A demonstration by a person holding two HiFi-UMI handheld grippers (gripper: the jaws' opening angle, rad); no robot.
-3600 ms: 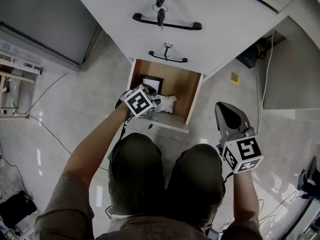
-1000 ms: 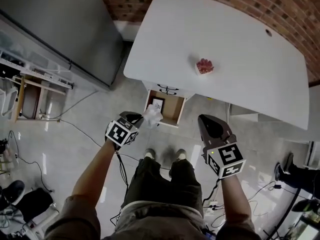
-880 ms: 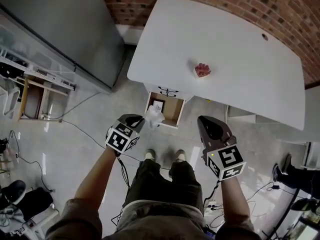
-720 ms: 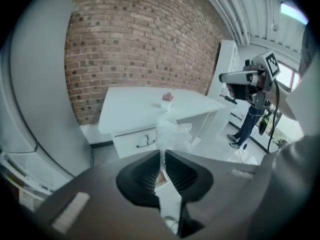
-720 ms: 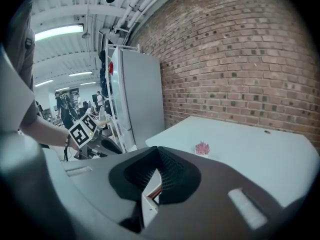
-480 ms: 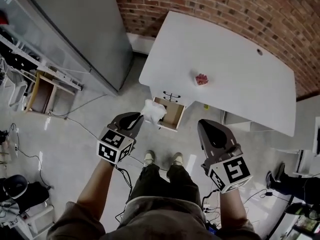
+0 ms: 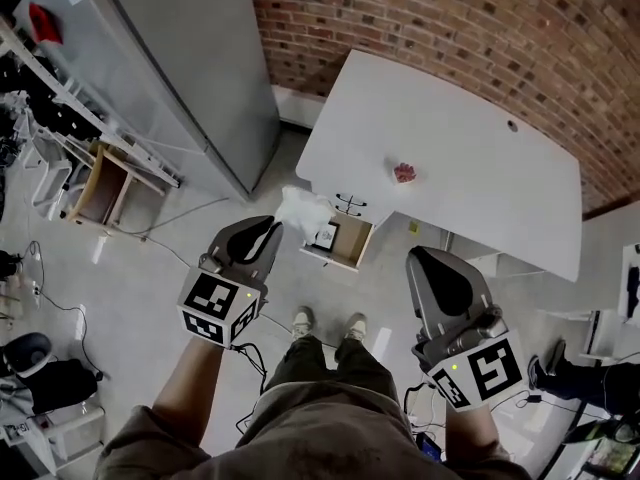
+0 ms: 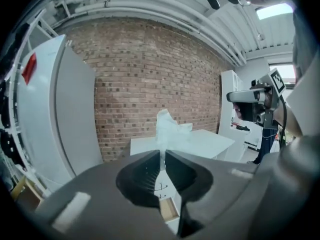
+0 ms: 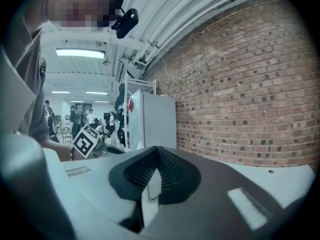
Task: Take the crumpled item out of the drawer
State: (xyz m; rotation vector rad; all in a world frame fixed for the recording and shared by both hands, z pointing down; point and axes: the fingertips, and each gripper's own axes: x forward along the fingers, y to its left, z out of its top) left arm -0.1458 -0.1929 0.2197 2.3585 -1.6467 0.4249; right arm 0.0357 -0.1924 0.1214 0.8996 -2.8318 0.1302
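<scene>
The crumpled white item (image 7: 302, 208) is clear of the drawer, pinched at the tips of my left gripper (image 7: 274, 226). In the left gripper view the crumpled item (image 8: 169, 129) sticks up from the left gripper (image 8: 163, 153), whose jaws are shut on it. It hangs in the air high above the floor. The open wooden drawer (image 7: 343, 242) lies far below, under the white table (image 7: 450, 158). My right gripper (image 7: 421, 256) is held off to the right, shut with nothing in it; in its own view the right gripper (image 9: 158, 152) points at the brick wall.
A small pink-red object (image 7: 405, 173) sits on the tabletop. A tall grey cabinet (image 7: 185, 58) stands to the left, and a brick wall (image 7: 480, 28) runs behind the table. Cables (image 7: 60, 298) and shelving (image 7: 100, 183) lie at far left. The person's shoes (image 7: 328, 324) are below the drawer.
The left gripper has lifted the crumpled item out of the drawer and up. The view has risen far above the floor, and both grippers came up with it.
</scene>
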